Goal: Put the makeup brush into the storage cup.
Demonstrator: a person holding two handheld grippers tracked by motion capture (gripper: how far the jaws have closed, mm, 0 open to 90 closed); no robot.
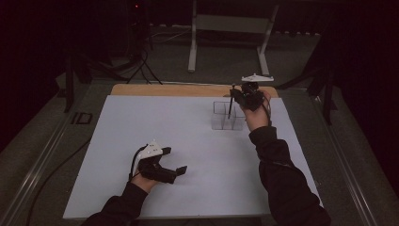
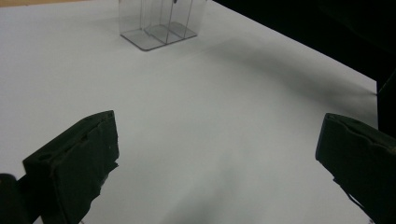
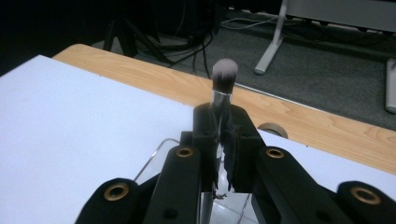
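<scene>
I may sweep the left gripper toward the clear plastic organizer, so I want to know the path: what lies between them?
Nothing: between the left gripper and the clear organizer there is bare white board, as the left gripper view and the high view show.

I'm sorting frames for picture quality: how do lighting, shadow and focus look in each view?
High view: dim, surroundings nearly black, only the white board lit. Left gripper view: a soft broad shadow crosses the board, the clear organizer reads sharply. Right gripper view: the brush tip looks slightly soft, floor behind is dark.
</scene>
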